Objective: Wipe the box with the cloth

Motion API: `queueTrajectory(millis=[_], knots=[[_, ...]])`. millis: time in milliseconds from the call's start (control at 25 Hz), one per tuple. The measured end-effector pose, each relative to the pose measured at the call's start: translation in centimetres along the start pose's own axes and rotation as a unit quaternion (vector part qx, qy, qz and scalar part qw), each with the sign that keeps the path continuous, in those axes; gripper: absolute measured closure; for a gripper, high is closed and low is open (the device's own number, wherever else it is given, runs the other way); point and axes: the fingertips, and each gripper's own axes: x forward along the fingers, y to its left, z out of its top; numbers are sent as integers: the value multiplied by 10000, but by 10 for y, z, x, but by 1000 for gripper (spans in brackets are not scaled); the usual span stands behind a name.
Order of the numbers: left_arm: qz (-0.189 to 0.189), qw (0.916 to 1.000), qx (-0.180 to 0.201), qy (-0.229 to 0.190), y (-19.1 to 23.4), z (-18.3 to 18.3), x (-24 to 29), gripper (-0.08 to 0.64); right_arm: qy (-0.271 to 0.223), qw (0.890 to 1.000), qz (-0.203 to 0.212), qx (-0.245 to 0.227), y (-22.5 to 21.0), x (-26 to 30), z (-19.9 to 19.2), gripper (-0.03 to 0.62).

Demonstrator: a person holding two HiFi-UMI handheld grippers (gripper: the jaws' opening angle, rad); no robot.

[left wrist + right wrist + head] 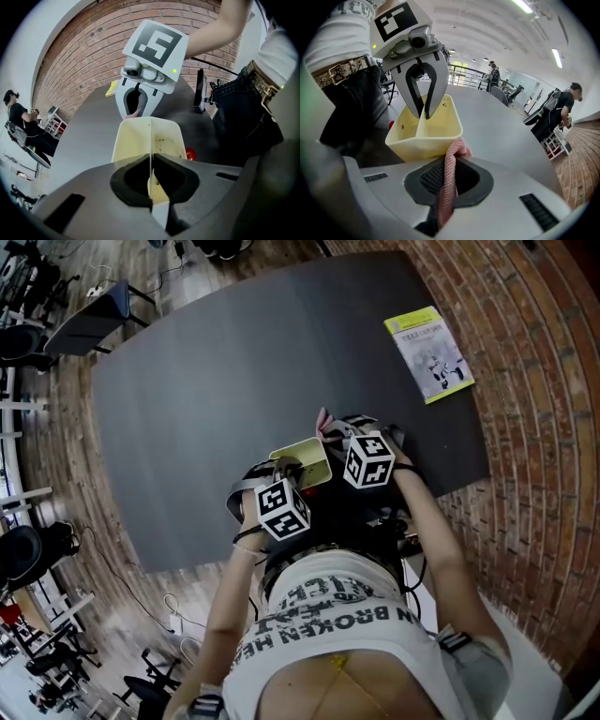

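The box (136,140) is clamped by its divider in the left gripper (151,164) jaws. The cloth (449,187) is pinched in the right gripper (451,161) jaws, just beside it.

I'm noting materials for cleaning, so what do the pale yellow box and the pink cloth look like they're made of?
The box: probably moulded plastic, pale yellow, smooth with a faint sheen; thin walls, a thin divider and rounded corners suggest it. The cloth: a soft pink textile, matte, possibly microfibre; a fine waffle-like weave shows and it folds limply.
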Motion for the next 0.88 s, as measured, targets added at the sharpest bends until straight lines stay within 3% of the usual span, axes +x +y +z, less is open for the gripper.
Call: queueTrajectory(millis=[280,880], knots=[[14,10000,-29,0,0,-2,2,532,196,9989,-110,-404,2,2,0,575],[59,9999,-89,-4,0,-1,1,534,310,9987,-122,-391,31,-7,-2,575]])
